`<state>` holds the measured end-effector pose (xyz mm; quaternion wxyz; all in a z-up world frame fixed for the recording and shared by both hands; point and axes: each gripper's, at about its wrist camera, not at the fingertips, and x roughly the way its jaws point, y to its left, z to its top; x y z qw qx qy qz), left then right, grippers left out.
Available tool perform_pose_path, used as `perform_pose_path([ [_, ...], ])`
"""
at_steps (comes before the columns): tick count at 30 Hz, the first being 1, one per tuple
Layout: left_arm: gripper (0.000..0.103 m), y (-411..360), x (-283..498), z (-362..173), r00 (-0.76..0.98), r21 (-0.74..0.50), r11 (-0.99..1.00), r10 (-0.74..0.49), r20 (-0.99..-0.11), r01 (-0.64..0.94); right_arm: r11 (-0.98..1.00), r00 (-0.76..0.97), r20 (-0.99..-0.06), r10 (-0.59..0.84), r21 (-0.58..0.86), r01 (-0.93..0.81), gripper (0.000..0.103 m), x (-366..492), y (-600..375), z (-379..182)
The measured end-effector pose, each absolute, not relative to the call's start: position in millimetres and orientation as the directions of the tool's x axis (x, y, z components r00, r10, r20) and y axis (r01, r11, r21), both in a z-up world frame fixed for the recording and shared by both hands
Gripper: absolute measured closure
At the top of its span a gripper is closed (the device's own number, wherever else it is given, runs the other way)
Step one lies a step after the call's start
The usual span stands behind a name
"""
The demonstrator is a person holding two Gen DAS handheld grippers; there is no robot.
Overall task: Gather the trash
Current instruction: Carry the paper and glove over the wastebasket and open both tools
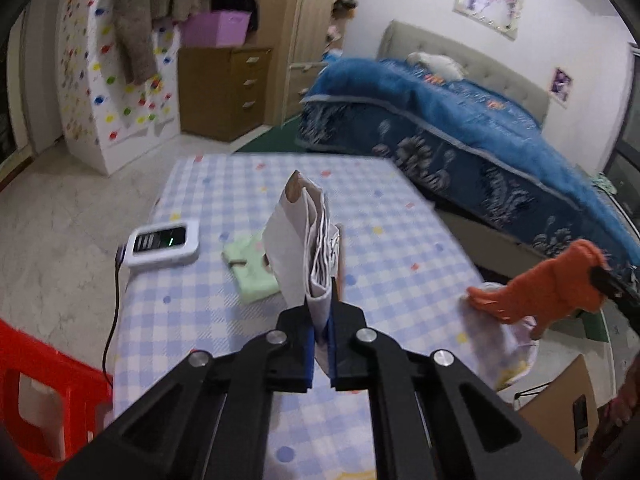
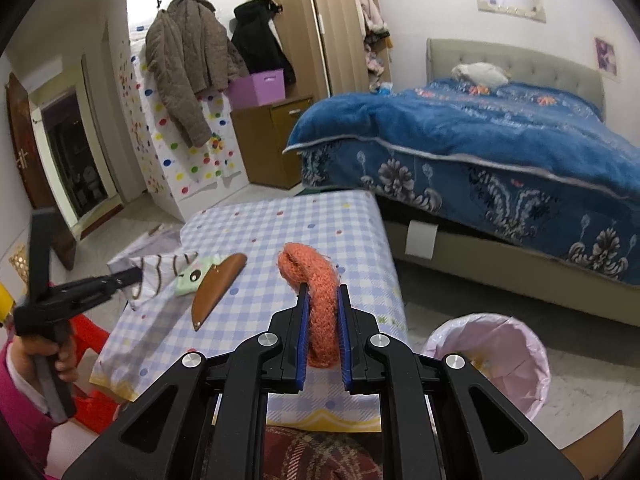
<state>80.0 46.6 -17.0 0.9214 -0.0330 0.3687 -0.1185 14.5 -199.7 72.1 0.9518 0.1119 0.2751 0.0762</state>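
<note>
My left gripper (image 1: pixel 320 314) is shut on a crumpled white paper wrapper with dark stripes (image 1: pixel 304 236), held up above the checked tablecloth (image 1: pixel 392 216). The right wrist view shows the same wrapper (image 2: pixel 160 272) hanging from the left gripper (image 2: pixel 134 276) over the table's left side. An orange knitted glove (image 2: pixel 308 266) curls up from between the blue pads of my right gripper (image 2: pixel 322 296), which is shut on it. In the left wrist view the glove (image 1: pixel 552 292) hangs over the pink-lined bin (image 1: pixel 508 356). A green packet (image 2: pixel 196 276) and a brown case (image 2: pixel 218 288) lie on the table.
The pink-lined bin (image 2: pixel 534 364) stands on the floor off the table's right corner, with a cardboard box (image 1: pixel 560 404) beside it. A white device with a cable (image 1: pixel 164 242) lies on the table's left. A red stool (image 1: pixel 40 380) is at the left, a bed (image 2: pixel 500 140) behind.
</note>
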Motion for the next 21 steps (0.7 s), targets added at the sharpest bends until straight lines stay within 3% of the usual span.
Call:
perform_pose_path([
  [8, 0.101, -20, 57, 18, 0.705, -0.130, 0.921, -0.366, -0.607, 0.367, 0.969, 0.868, -0.476, 0.139, 0.247, -0.020, 0.091, -8, -231, 88],
  [21, 0.101, -176, 53, -20, 0.527, -0.109, 0.766, -0.530, -0.665, 0.633, 0.948, 0.843, -0.537, -0.034, 0.250, 0.198, 0.090, -44, -313, 55],
])
